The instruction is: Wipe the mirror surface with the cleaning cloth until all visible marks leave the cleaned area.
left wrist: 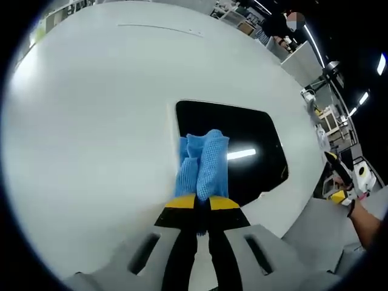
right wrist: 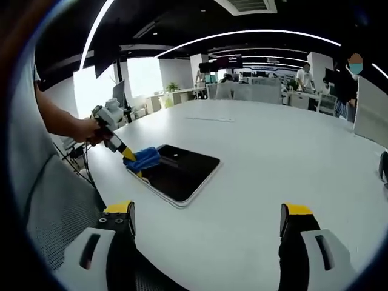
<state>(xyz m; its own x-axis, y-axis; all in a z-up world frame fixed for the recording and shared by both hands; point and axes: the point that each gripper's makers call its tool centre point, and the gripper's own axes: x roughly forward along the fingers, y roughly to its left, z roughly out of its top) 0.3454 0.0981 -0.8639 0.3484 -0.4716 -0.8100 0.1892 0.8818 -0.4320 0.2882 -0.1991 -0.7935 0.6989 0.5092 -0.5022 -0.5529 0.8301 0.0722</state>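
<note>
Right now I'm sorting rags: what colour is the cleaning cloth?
Blue cloth, with a mesh weave; clearest in the left gripper view.

Open office: white table point(right wrist: 291, 157), curved ceiling light strips point(right wrist: 242, 33), distant desks point(right wrist: 254, 91).

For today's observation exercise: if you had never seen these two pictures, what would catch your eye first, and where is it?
The bright blue cleaning cloth stands out most, clamped in the left tool and pressed on the near edge of the dark mirror lying flat on the big white table. In the right gripper view, a hand holds that tool at the mirror's left end, while the right tool hangs wide open over bare table.
</note>
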